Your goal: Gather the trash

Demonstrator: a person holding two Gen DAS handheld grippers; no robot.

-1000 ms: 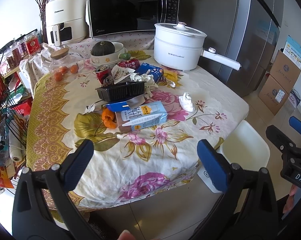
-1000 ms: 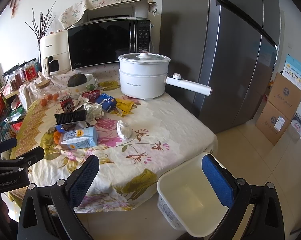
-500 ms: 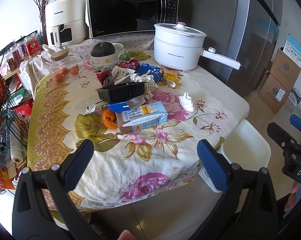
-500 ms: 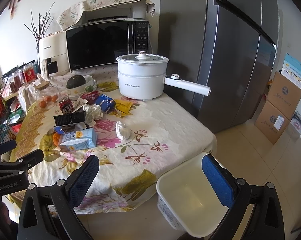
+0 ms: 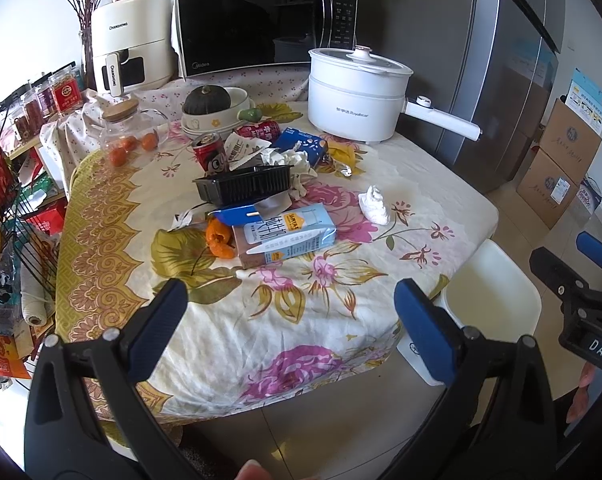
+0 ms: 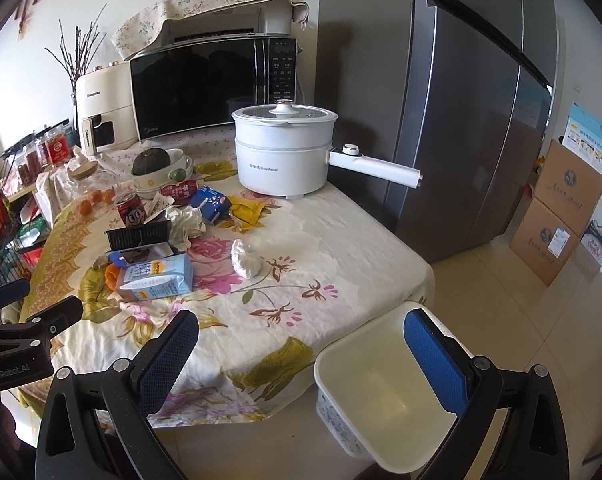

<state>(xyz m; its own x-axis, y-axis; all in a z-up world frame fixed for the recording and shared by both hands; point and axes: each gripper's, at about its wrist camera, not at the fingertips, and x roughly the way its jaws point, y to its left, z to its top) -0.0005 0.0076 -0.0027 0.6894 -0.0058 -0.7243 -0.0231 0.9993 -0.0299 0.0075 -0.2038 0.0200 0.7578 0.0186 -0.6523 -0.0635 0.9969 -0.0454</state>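
Note:
Trash lies on the floral tablecloth (image 5: 301, 304): a light blue milk carton (image 5: 289, 236) (image 6: 157, 276), orange peel (image 5: 217, 240), a black plastic tray (image 5: 245, 189) (image 6: 137, 236), a crumpled white tissue (image 5: 375, 204) (image 6: 245, 261), a red can (image 5: 209, 153) (image 6: 131, 210), a dark blue carton (image 5: 301, 144) (image 6: 211, 202) and a yellow wrapper (image 6: 247, 210). A white bin (image 5: 489, 304) (image 6: 385, 384) stands on the floor at the table's near right corner. My left gripper (image 5: 287, 320) is open, short of the table's front edge. My right gripper (image 6: 301, 344) is open above the bin's left rim.
At the back stand a white electric pot (image 5: 355, 100) with a long handle, a microwave (image 5: 261, 24), an air fryer (image 5: 131, 40), a bowl with a squash (image 5: 209, 106) and a glass jar (image 5: 135, 136). A wire rack (image 5: 5, 208) is left, a fridge (image 6: 473, 120) and cardboard boxes (image 6: 561, 216) right.
Both views have drifted only slightly; the right gripper's view has eased a little toward the table. Both grippers stay open and the trash has not moved.

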